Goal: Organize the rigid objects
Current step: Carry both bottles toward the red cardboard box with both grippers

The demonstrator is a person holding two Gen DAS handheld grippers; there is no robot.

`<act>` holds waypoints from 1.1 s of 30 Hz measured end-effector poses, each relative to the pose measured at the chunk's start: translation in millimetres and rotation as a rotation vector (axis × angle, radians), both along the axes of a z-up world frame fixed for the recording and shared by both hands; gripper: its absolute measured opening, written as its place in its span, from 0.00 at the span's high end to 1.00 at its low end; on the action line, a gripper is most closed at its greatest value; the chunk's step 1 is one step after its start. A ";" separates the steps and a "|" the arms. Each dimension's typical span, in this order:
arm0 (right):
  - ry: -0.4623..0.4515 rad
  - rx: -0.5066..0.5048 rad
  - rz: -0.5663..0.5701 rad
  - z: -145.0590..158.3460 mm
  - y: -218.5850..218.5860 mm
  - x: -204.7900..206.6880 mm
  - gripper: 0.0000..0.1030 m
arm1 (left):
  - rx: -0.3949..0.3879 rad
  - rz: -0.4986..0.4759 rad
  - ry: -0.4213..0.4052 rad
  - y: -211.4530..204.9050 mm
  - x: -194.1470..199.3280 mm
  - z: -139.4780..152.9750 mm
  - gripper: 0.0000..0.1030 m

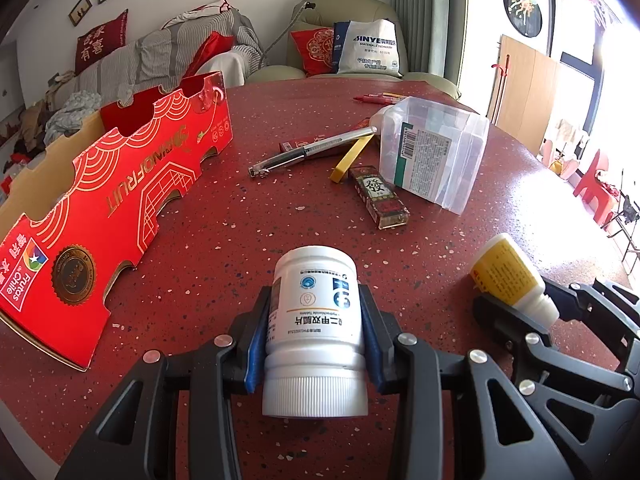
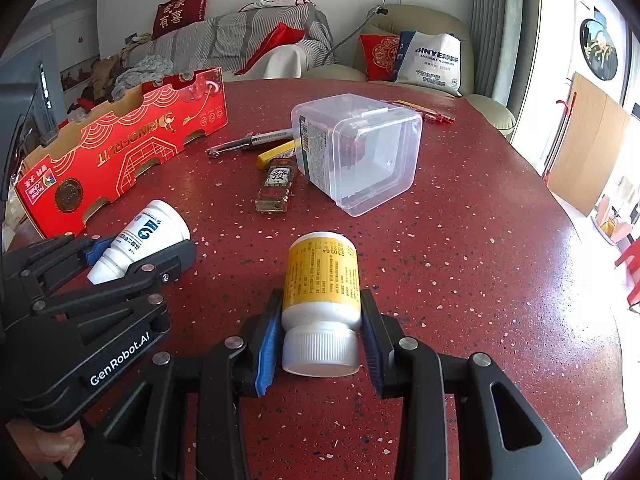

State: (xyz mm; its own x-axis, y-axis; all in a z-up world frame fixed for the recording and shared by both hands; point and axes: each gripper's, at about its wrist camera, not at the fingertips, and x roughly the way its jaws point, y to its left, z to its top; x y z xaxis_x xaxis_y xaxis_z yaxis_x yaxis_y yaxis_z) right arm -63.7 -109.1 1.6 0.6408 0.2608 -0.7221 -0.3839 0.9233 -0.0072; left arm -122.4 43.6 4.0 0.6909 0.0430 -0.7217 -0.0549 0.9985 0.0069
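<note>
My left gripper (image 1: 316,304) is shut on a white pill bottle (image 1: 314,308) with a blue logo, cap toward the camera, held above the red speckled table (image 1: 208,248). My right gripper (image 2: 320,308) is shut on a yellow-labelled bottle (image 2: 320,276) with a white cap, also cap toward the camera. Each gripper shows in the other's view: the right gripper (image 1: 516,300) with its yellow-labelled bottle (image 1: 506,274) at the right, the left gripper (image 2: 136,248) with its white pill bottle (image 2: 146,232) at the left. A clear plastic box (image 2: 360,152) lies on its side mid-table.
A long red cardboard fruit tray (image 1: 116,196) stands open at the table's left. Beside the clear plastic box (image 1: 434,156) lie a pen (image 1: 308,152), a yellow stick (image 1: 352,158) and a small dark lighter box (image 1: 378,196). Red markers (image 1: 380,99) lie at the far edge. Sofa and armchair behind.
</note>
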 end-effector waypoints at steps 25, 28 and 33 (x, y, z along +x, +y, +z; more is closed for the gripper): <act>-0.067 0.023 0.026 23.9 0.4 4.6 0.64 | 0.002 0.005 -0.053 3.7 2.5 17.3 0.59; -0.060 0.034 0.031 33.4 0.3 25.5 0.64 | 0.002 0.014 -0.047 11.0 19.9 27.9 0.59; -0.016 0.044 0.006 33.2 -5.8 63.9 0.64 | -0.049 0.056 0.050 35.4 59.5 18.7 0.59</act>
